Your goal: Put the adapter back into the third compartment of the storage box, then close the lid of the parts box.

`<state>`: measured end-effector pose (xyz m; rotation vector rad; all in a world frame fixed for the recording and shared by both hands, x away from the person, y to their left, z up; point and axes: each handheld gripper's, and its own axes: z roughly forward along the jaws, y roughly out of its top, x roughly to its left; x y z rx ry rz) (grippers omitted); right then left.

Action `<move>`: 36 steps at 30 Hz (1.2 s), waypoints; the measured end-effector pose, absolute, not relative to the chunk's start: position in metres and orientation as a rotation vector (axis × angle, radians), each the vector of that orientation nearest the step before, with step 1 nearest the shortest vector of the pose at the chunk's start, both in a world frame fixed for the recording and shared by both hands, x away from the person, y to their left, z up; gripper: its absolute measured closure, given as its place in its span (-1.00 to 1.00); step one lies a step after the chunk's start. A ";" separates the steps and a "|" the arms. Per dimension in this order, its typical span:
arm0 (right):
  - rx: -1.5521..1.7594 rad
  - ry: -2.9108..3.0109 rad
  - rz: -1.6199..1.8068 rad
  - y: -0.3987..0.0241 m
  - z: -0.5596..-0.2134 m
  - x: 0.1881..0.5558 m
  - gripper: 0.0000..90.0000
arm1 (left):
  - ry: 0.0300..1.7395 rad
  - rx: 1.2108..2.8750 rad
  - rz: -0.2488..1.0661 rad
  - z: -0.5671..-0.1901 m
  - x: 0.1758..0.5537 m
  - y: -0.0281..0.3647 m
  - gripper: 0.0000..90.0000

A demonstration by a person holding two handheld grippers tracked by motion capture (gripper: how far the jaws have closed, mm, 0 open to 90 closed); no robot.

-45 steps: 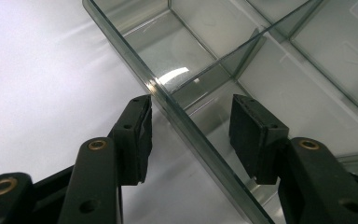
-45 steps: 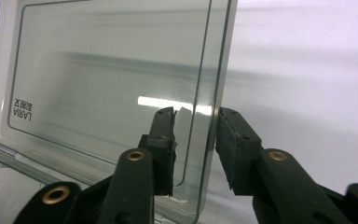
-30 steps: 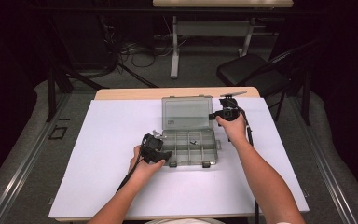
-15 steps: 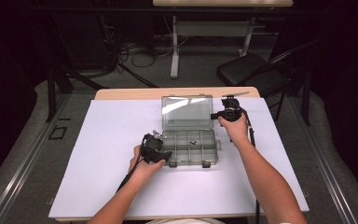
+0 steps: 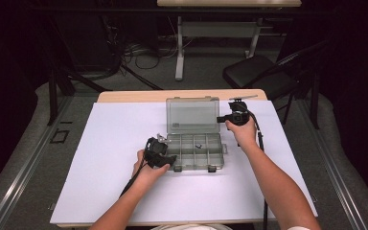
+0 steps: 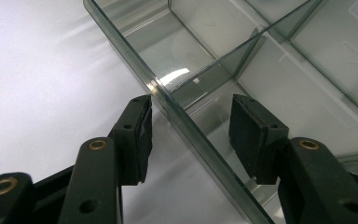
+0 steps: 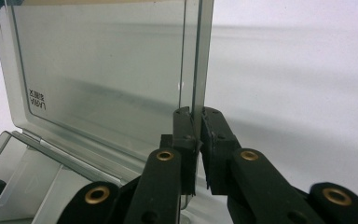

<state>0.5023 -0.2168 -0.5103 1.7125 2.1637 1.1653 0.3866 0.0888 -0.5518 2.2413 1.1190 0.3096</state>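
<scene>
A clear grey compartment box [image 5: 194, 167] stands on the white sheet with its lid [image 5: 191, 115] raised at the back. My right gripper [image 5: 219, 119] is shut on the lid's right edge; its jaws have just been closing with that edge between them. In the right gripper view the pads [image 7: 186, 135] pinch the thin lid edge [image 7: 196, 56] of the lid [image 7: 107, 70]. My left gripper [image 5: 170, 161] is at the box's front left corner. In the left gripper view it [image 6: 191, 135] stands open astride the box's side wall [image 6: 177, 116], the right pad apart from it. A small dark piece [image 5: 198, 145] lies in one compartment.
The white sheet [image 5: 115, 143] covers a wooden table [image 5: 134, 96], with free room left and front of the box. Beyond the far right corner stands a black chair [image 5: 258, 74]. Another table's legs [image 5: 179, 52] and cables [image 5: 134, 52] are on the floor behind.
Hardly anything: the sheen on the lid shifts a little and the right hand edges slightly nearer. The left hand stays put.
</scene>
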 end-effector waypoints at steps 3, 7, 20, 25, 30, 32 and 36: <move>1.711 2.167 1.153 -0.217 -0.510 0.502 0.90 | 1.121 2.240 0.309 -0.552 0.386 0.089 0.11; 1.696 2.152 1.177 -0.217 -0.511 0.500 0.90 | 1.122 2.232 0.309 -0.552 0.386 0.089 0.11; 1.668 2.127 1.178 -0.216 -0.510 0.494 0.90 | 1.145 2.208 0.280 -0.546 0.385 0.090 -0.14; 1.661 2.117 1.191 -0.215 -0.510 0.493 0.90 | 1.125 2.156 0.249 -0.534 0.386 0.097 -0.39; 1.653 2.118 1.186 -0.215 -0.509 0.492 0.90 | 1.153 2.084 0.188 -0.527 0.393 0.104 -0.53; 1.647 2.124 1.177 -0.214 -0.509 0.492 0.90 | 1.149 2.065 0.175 -0.522 0.397 0.105 -0.54; 1.637 2.117 1.189 -0.214 -0.509 0.492 0.90 | 1.142 2.054 0.189 -0.508 0.407 0.107 -0.46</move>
